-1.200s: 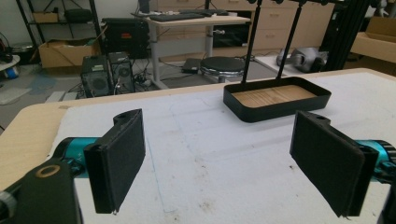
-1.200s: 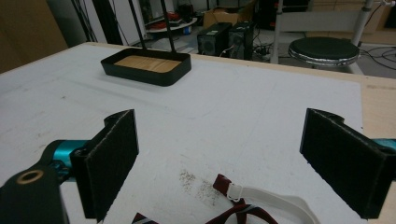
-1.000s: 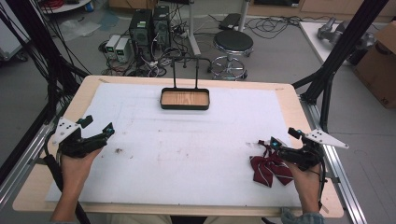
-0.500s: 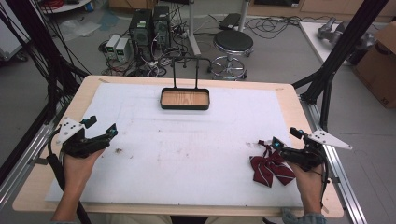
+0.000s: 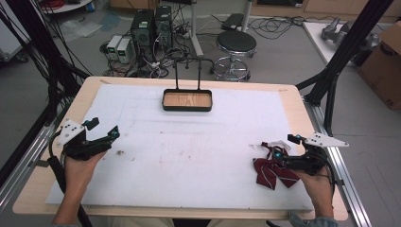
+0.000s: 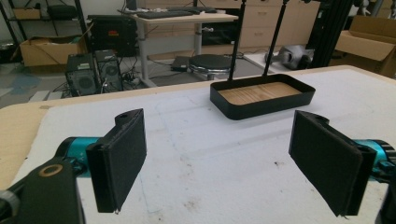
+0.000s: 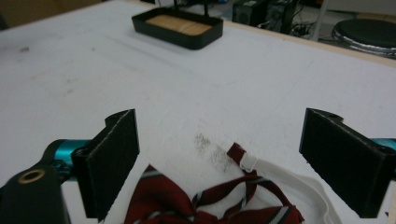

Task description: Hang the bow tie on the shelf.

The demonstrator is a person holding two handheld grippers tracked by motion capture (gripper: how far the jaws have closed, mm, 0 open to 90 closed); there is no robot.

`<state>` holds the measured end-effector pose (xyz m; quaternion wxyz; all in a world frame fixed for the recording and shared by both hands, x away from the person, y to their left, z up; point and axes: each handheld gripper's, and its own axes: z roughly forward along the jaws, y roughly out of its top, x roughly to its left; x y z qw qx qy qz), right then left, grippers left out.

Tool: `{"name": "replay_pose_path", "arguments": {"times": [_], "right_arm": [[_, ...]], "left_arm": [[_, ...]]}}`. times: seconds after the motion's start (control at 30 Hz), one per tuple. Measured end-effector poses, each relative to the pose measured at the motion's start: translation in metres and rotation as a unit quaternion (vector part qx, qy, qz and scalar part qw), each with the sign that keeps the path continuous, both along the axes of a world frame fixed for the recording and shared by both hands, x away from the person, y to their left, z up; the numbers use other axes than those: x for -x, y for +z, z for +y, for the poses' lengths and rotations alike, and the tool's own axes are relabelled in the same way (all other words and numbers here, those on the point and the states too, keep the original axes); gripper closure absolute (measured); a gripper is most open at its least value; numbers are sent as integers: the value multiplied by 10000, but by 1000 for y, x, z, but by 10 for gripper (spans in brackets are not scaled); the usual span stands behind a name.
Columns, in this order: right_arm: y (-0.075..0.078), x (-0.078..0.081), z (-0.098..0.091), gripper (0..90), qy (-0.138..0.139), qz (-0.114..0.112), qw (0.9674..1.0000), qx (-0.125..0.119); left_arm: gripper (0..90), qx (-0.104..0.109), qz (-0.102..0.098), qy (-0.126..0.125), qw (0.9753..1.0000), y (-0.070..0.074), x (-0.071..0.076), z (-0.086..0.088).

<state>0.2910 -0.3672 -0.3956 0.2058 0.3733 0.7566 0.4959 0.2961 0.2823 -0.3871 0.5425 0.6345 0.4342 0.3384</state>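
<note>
The striped bow tie (image 7: 205, 205), just beneath the wide-open right gripper (image 7: 243, 163) and well short of the tray (image 7: 177, 28), appears light, limp and crushable, best pinched at its central knot; left gripper (image 6: 229, 163) likewise wide, empty.

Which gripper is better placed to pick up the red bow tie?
Right. The right gripper hangs open directly over the bow tie, which lies between its jaws in the right gripper view. The left gripper, also open, is across the table.

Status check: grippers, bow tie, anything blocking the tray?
Left gripper open, empty. Right gripper open over bow tie, not gripping. Tray empty, path clear.
</note>
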Motion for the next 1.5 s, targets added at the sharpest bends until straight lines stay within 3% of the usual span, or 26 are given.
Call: {"name": "replay_pose_path", "arguments": {"times": [0.23, 0.37, 0.43, 0.47, 0.6, 0.63, 0.87, 1.07, 1.3, 1.4, 1.5], "right_arm": [[-11, -2, -1, 217, 475, 225, 9980, 360], [-22, -5, 4, 278, 816, 481, 9920, 832], [-24, -5, 6, 315, 863, 536, 9906, 911], [-27, -6, 8, 360, 962, 574, 9878, 1084], [-31, -7, 11, 425, 977, 614, 9856, 1239], [-34, -7, 13, 450, 955, 623, 9838, 1387], [-43, -12, 16, 491, 894, 798, 9797, 1606], [-48, -10, 13, 650, 792, 751, 9833, 1456], [-45, -9, 15, 682, 686, 657, 9857, 1391], [-36, -7, 17, 685, 625, 475, 9892, 1241], [-18, -5, 20, 691, 493, 69, 9940, 969]], "left_arm": [[193, -5, 2, -5, 10000, 0, 1, 0], [193, 6, 24, -36, 10000, 0, 0, -1], [193, 22, 28, -41, 10000, 0, 0, -1], [193, 32, 29, -35, 10000, 0, 0, -2], [195, 2, 44, -58, 10000, -1, 0, -2], [196, -2, 44, -60, 10000, -1, 0, -2], [196, 25, 74, -83, 9999, -2, 0, -3], [196, 80, 73, -94, 9999, -2, 0, -3], [196, 113, 45, -91, 9999, 0, 0, -3], [196, 142, 37, -102, 9998, 1, 1, -2], [196, 172, 31, -95, 9998, 1, 1, -1]]}}
